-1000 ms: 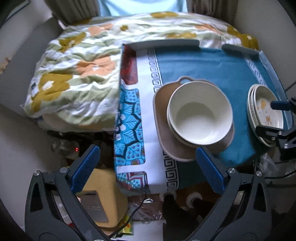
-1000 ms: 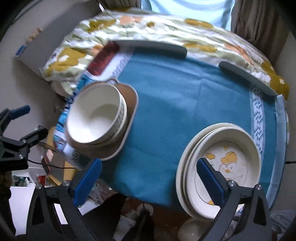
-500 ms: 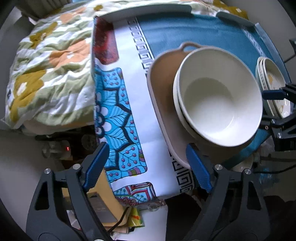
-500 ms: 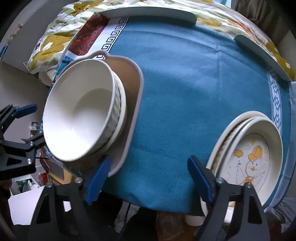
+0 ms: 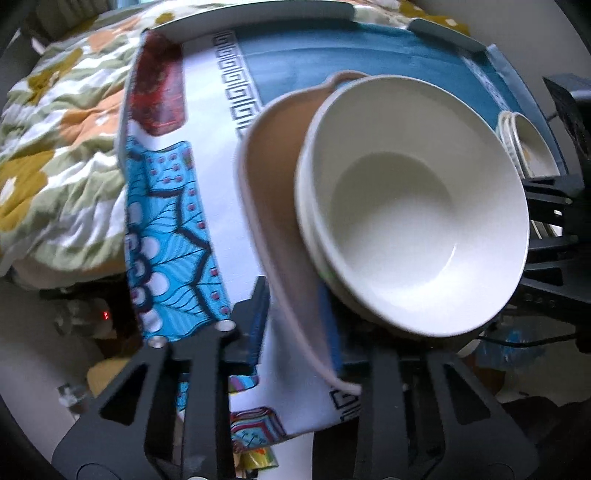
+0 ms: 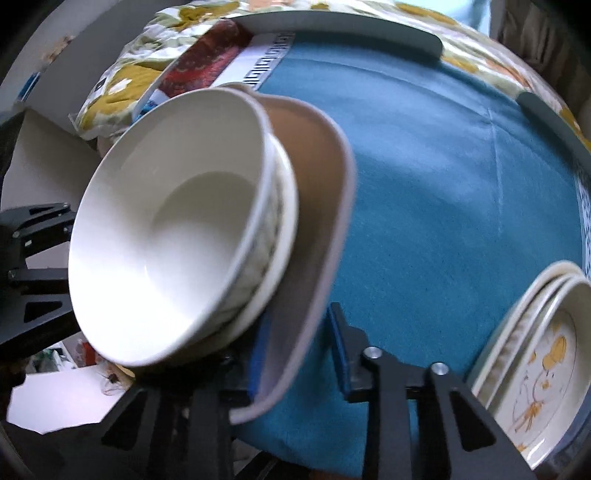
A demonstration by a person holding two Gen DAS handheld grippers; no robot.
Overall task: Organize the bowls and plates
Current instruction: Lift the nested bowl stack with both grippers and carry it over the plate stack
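Note:
A tan plate carries two nested white bowls on the teal tablecloth. My left gripper straddles the plate's near left rim. Its jaws are closing, and the blue pads stand on either side of the lip and pinch it. My right gripper takes the opposite rim the same way, jaws closing with the lip between its pads. A stack of cream plates, the top one with a cartoon duck, lies to the right.
The teal cloth covers a round table with grey edge guards at the far side. A patterned blue and white cloth hangs over the left edge. A flowered quilt lies beyond. Clutter sits on the floor below.
Both grippers have come down onto the tan plate from either side. Their jaws went from wide apart to narrow around its rim.

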